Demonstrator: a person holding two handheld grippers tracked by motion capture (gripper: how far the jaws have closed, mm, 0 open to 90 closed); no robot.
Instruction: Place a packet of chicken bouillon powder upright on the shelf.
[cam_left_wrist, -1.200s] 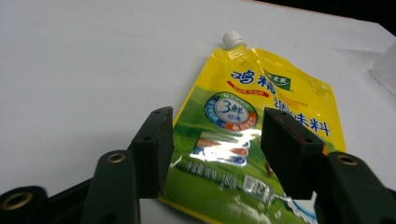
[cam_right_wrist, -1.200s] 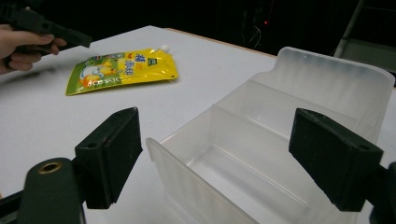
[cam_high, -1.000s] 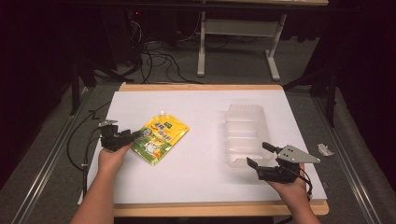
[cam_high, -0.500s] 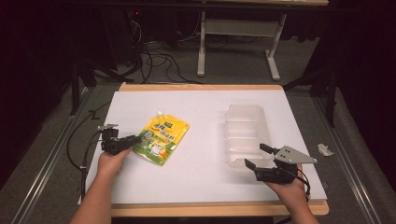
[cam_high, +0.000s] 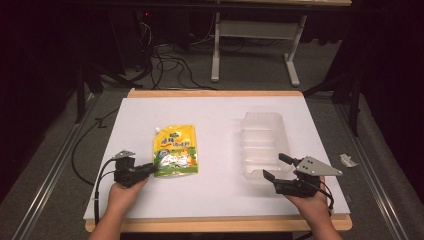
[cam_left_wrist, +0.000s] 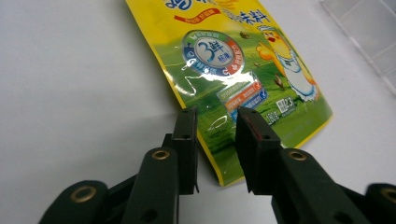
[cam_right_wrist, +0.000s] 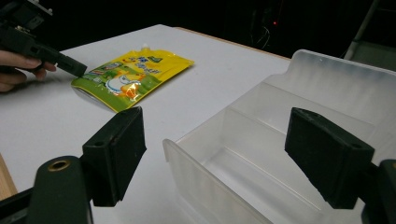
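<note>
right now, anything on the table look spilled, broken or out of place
Nothing stands out. The yellow pouch lies flat and sealed on the white table, no spill around it. The clear plastic bin sits upright, empty and intact. The left gripper straddles the pouch's corner, jaws just closing, not yet pressing.

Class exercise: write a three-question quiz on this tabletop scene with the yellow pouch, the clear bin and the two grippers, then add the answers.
1. True or false: the left gripper has its jaws astride a corner of the yellow pouch.
2. What stands in front of the right gripper?
3. Does the pouch lie A) inside the bin or B) flat on the white table?

Key: 1 true; 2 the clear plastic bin, empty; 3 B.
</note>
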